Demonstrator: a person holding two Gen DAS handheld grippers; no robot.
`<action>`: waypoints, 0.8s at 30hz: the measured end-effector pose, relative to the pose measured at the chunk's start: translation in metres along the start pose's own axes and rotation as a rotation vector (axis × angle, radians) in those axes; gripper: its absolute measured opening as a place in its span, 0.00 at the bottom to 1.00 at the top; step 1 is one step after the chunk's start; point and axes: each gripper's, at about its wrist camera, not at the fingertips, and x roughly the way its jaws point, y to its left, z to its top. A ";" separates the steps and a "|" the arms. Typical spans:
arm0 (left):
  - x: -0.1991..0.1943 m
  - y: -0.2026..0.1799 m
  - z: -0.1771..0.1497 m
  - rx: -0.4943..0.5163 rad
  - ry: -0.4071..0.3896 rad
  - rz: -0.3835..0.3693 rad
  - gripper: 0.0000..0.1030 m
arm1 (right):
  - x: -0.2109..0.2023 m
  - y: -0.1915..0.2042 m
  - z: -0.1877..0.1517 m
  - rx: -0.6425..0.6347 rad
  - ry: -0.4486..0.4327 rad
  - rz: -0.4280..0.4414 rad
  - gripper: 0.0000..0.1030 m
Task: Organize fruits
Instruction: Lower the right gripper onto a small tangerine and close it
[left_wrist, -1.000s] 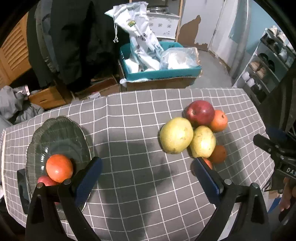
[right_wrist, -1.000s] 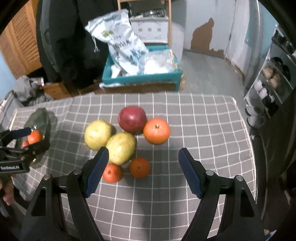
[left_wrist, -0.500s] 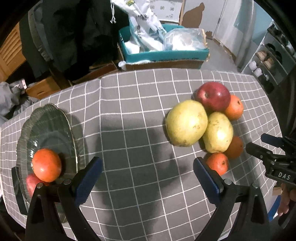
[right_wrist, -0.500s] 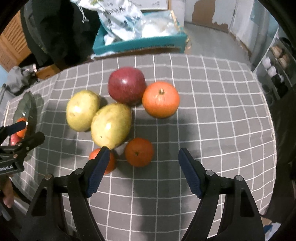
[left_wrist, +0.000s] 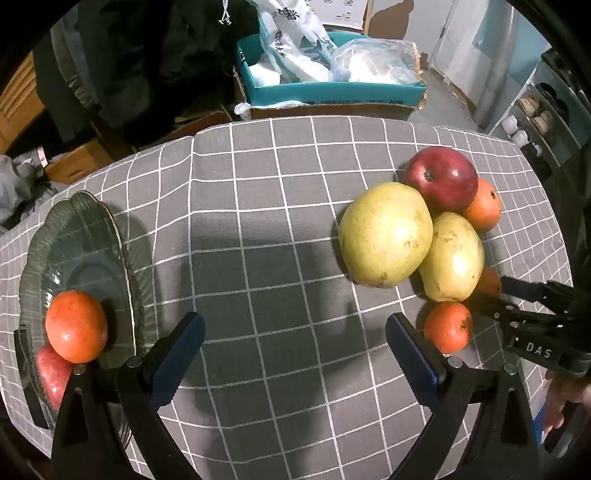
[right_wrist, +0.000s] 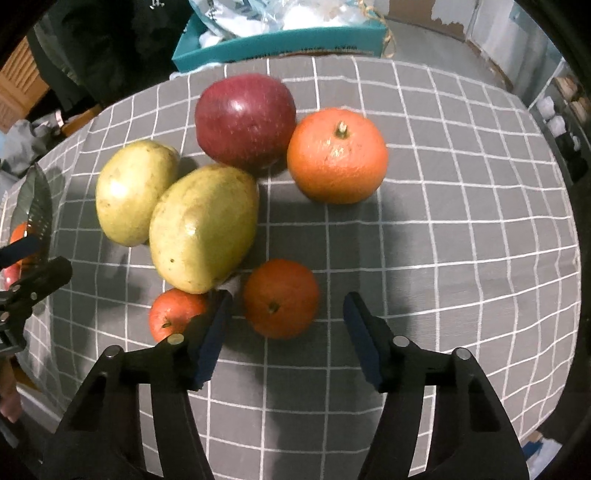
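Hovering over a grey checked cloth (right_wrist: 443, 221), both grippers pointing steeply down. Right gripper (right_wrist: 286, 314) straddling a small orange (right_wrist: 280, 297): jaws having just been narrowing, the orange sitting between them, gaps showing on both sides, pads not pressing yet, so released and grasping nothing. Lying just beside that orange, at nine o'clock, a smaller tangerine (right_wrist: 173, 312), half hidden behind the left finger. Resting at eleven o'clock, a yellow-green mango (right_wrist: 203, 229), touching a second mango (right_wrist: 129, 192) at its ten o'clock. Sitting at twelve, a red apple (right_wrist: 245, 120), with a big orange (right_wrist: 338, 155) just beside it at three o'clock.

Left gripper (left_wrist: 295, 334) spread wide over bare cloth, released, holding nothing, well apart from the fruit pile at its two o'clock. Standing at nine o'clock in the left wrist view, a green glass plate (left_wrist: 85, 236), carrying an orange-red fruit (left_wrist: 75, 325) leaning on a pink-red one (left_wrist: 51, 380) at the near rim.
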 end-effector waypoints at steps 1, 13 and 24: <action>0.000 0.000 0.000 -0.002 0.000 -0.002 0.96 | 0.003 0.001 0.000 -0.003 0.010 0.007 0.57; 0.008 -0.005 0.015 -0.033 0.008 -0.058 0.96 | -0.012 0.000 0.002 -0.033 -0.063 -0.077 0.43; 0.024 -0.029 0.033 0.054 0.014 -0.057 0.96 | -0.025 -0.021 0.005 0.001 -0.088 -0.088 0.43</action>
